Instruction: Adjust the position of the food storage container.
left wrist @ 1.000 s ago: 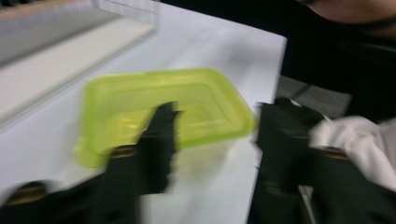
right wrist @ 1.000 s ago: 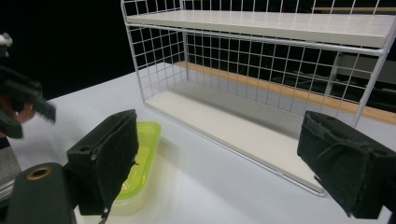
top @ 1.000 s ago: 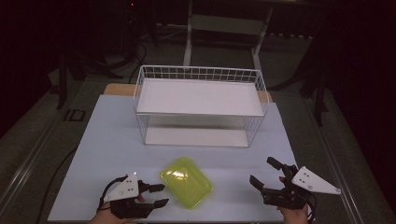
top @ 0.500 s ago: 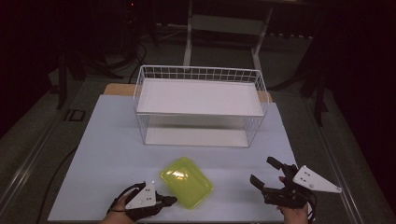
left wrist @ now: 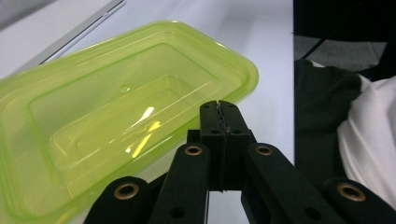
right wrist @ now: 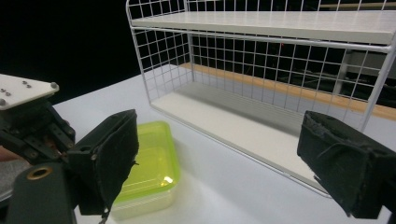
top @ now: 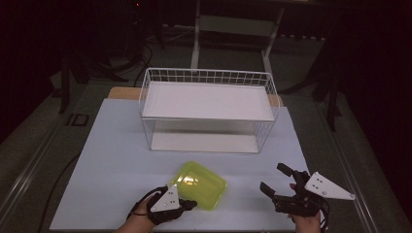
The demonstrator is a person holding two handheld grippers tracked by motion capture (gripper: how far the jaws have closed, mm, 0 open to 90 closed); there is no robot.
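Presently on the white tabletop [top: 111, 160] — one yellow-green translucent plastic container [top: 200, 184], rectangular, shallow, empty, lying near the front edge, well short of the white wire shelf rack [top: 209, 112] behind it.

Left gripper [top: 187, 206]: at the container's near left corner. Its jaws have just been closing and now meet flat, pad to pad; the left gripper view shows them [left wrist: 219, 114] pressed together just beside and above the container [left wrist: 116, 126] rim, with nothing between them. Not a grip on the container as far as can be seen.

Right gripper [top: 277, 180]: resting at the front right of the table, well apart from the container, jaws spread wide. Its own view looks past both pads to the rack [right wrist: 280, 60] and the container [right wrist: 149, 163].

Step in hand, by judgement — approach to the container with the left gripper; pickup not yet made. Next move likely calls for reopening the jaws, straddling the rim or wall, then closing before any lift toward the rack.
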